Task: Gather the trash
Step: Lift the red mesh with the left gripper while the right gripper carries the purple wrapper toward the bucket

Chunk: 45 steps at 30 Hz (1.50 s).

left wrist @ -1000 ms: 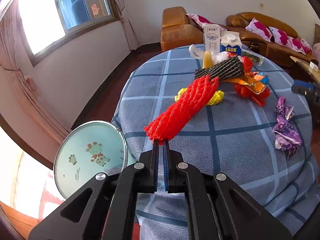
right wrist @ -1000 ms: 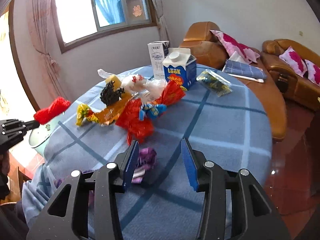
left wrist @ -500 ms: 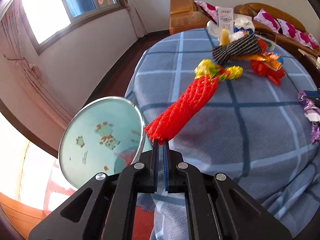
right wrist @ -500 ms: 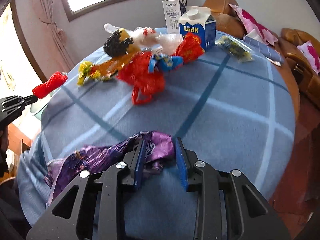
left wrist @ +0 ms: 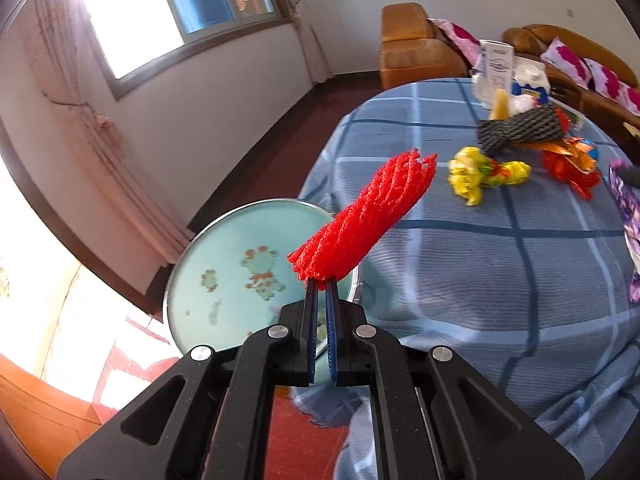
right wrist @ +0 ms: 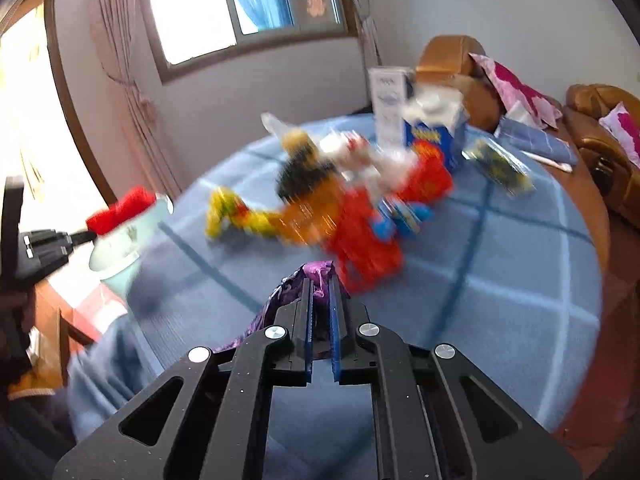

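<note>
My left gripper [left wrist: 320,292] is shut on a red foam net sleeve [left wrist: 364,220] and holds it in the air over the rim of a pale green bin [left wrist: 224,280] beside the table. The sleeve [right wrist: 120,210] and bin [right wrist: 120,248] also show at the left of the right wrist view. My right gripper [right wrist: 320,292] is shut on a purple foil wrapper [right wrist: 292,288], lifted above the blue checked tablecloth [right wrist: 500,280]. More trash lies on the table: a yellow wrapper [left wrist: 484,172], a black net sleeve [left wrist: 516,130], and red and orange wrappers [right wrist: 360,232].
Two cartons [right wrist: 432,132] stand at the far side of the table, with a small clear bag [right wrist: 500,168] beside them. Brown sofas with pink cushions [right wrist: 516,88] stand behind. The window wall is at the left. The right wrist view is motion-blurred.
My left gripper carried the red sleeve off the table to over the bin. My right gripper closed on the purple wrapper and lifted it.
</note>
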Available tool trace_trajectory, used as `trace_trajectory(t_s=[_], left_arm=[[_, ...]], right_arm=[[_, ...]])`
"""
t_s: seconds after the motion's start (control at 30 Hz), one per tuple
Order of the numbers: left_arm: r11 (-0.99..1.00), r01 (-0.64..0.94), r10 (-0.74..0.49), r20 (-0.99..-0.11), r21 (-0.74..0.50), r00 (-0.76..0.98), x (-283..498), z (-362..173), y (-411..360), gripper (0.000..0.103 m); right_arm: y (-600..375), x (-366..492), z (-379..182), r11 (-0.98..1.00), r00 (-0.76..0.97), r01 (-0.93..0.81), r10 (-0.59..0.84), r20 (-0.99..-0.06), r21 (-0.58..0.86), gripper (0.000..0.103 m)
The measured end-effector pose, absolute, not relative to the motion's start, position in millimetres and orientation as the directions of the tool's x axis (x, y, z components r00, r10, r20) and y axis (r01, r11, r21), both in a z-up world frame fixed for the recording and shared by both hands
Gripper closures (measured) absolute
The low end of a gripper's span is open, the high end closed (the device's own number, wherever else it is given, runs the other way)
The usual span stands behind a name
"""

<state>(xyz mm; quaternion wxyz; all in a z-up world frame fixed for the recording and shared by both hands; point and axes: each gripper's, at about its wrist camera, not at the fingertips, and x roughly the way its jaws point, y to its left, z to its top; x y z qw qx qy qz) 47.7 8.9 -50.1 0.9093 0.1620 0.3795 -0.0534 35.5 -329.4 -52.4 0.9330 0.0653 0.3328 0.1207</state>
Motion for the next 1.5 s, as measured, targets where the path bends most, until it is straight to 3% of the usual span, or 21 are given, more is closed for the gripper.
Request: trace_trajectory(t_s=[0.73,1.5], left_arm=[[0.922,-0.048,0.307,-0.649,0.384,0.696,65.7,-52.6,104.7,0.099],[0.902,-0.120,0.386,-0.649,0.415,0.655,76.9,-62.2,131.3,0.099]], right_arm=[[-185.1,142.1,-16.8,0.909,0.737,-0.395,0.398,-0.546,0.130,0.096],[-98.2,180.1,-30.2,0.846,0.676,-0.531,0.453,-0.581,0.042,0.096]])
